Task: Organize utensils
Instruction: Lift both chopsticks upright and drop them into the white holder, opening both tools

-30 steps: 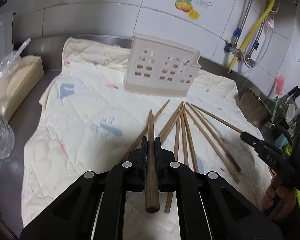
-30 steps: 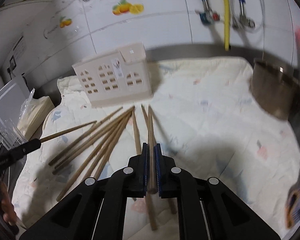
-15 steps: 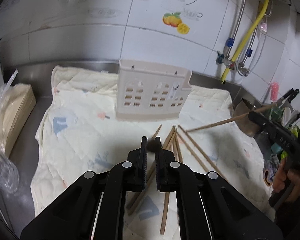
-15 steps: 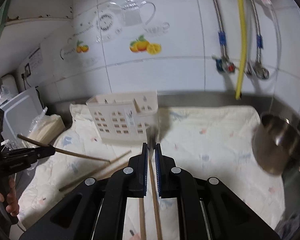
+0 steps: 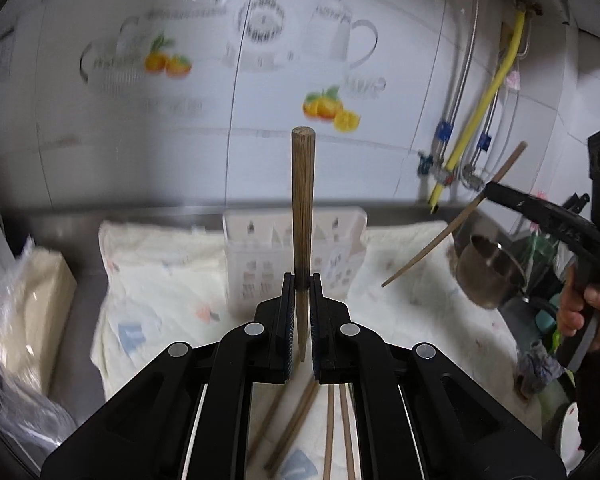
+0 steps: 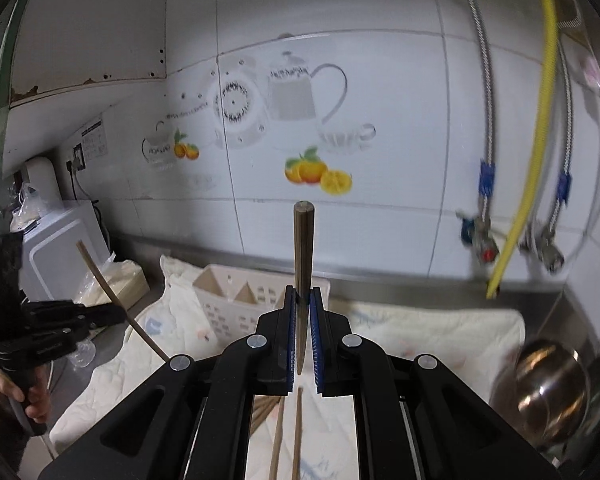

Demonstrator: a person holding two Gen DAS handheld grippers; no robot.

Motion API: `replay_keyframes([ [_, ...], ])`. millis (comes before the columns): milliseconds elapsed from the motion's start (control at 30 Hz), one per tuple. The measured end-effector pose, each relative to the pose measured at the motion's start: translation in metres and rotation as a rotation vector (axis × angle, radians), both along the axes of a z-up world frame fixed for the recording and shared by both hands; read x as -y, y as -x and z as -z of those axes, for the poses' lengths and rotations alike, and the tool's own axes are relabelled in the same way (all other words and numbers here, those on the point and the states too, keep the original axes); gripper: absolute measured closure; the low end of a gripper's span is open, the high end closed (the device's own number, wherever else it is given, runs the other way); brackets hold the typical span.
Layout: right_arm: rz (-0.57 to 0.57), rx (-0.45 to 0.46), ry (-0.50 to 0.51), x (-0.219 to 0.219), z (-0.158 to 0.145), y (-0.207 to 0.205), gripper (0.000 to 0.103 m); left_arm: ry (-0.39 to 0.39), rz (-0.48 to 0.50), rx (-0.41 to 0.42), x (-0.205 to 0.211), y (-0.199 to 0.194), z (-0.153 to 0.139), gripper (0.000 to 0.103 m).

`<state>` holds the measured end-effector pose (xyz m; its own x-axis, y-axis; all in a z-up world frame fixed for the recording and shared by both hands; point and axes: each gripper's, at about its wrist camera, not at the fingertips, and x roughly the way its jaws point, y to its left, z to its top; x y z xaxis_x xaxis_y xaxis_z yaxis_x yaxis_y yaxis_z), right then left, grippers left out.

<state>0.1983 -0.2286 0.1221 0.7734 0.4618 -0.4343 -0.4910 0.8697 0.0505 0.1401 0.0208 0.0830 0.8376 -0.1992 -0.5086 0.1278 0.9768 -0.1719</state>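
Note:
My left gripper (image 5: 301,280) is shut on a wooden chopstick (image 5: 302,200) that stands upright, thick end up, in front of the cream plastic utensil holder (image 5: 260,256). My right gripper (image 6: 302,294) is shut on a second chopstick (image 6: 302,248), also upright, with the holder (image 6: 228,300) below and to its left. In the left wrist view the right gripper (image 5: 491,191) holds its chopstick (image 5: 440,240) slanted above the cloth at the right. The right wrist view has the left gripper (image 6: 118,314) at the left with its chopstick (image 6: 108,292). Loose chopsticks (image 5: 296,420) (image 6: 298,432) lie on the cloth below.
A quilted cream cloth (image 5: 160,280) covers the steel counter. A metal bowl (image 6: 548,388) sits at the right edge. Yellow hose and braided pipes (image 6: 540,120) hang on the tiled wall. A wrapped stack (image 5: 28,312) lies left; a white appliance (image 6: 56,248) stands far left.
Both grippers have risen from the cloth, each lifting one chopstick off the pile. The chopsticks now stand upright in the jaws, and the holder and loose chopsticks sit lower in both views.

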Motion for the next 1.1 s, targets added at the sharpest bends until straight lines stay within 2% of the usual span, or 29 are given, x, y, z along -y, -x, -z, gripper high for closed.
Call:
replay_keyframes([
  [300,-0.008,0.015,0.016,-0.023,-0.01,-0.034,0.096,-0.033,-0.021,0.121,-0.005,-0.028,-0.069,0.097],
  [500,0.006,0.01,0.03,-0.033,-0.005,-0.055,0.096,-0.035,-0.068,0.148,-0.014,-0.065,-0.081,0.097],
  [633,0.007,-0.017,0.045,-0.038,0.006,-0.068,0.096,-0.023,-0.071,0.1,-0.018,-0.088,-0.067,0.097],
  [933,0.005,-0.085,0.075,-0.046,0.038,-0.085,0.096,-0.013,-0.063,-0.07,-0.027,-0.124,-0.005,0.097],
  [1100,0.009,-0.099,0.082,-0.046,0.046,-0.087,0.096,-0.022,-0.059,-0.106,-0.028,-0.13,0.011,0.094],
])
